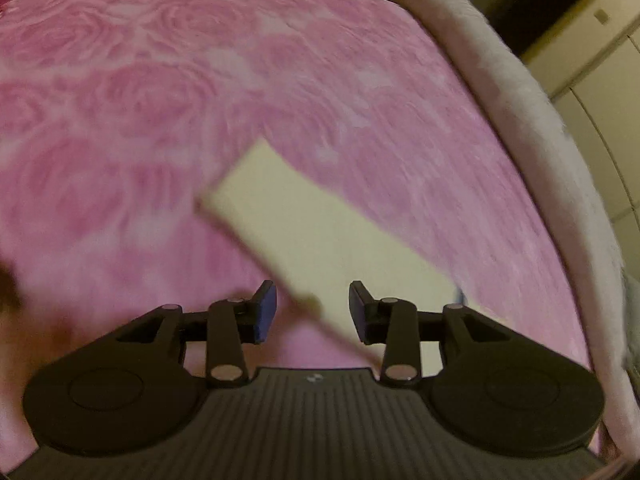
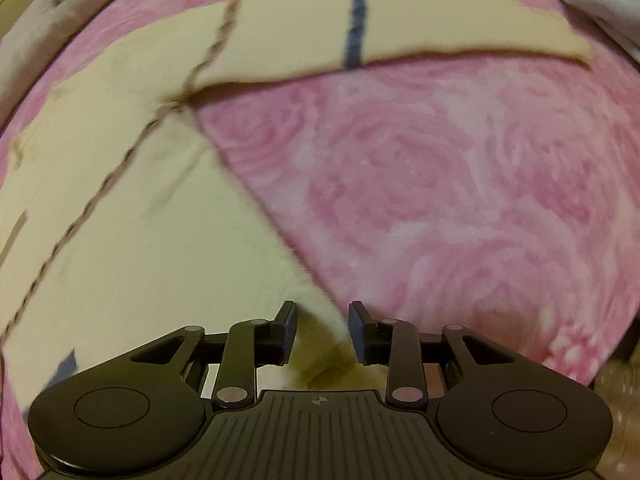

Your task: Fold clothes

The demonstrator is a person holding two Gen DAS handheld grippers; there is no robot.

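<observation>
Cream garment (image 2: 132,216) lies spread on the pink bed (image 2: 440,184), one sleeve stretched ahead of the right tool (image 2: 322,332), its hem between both tools' parted jaws. Left tool (image 1: 312,312) likewise released. Judged: pinch both edges squarely, lift evenly. Fabric looks thin, seamed, blue-striped.

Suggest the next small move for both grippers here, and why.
Probably close both. The left gripper and right gripper are open, each straddling an edge of the cream garment lying on the pink blanket; neither grips it yet.
</observation>
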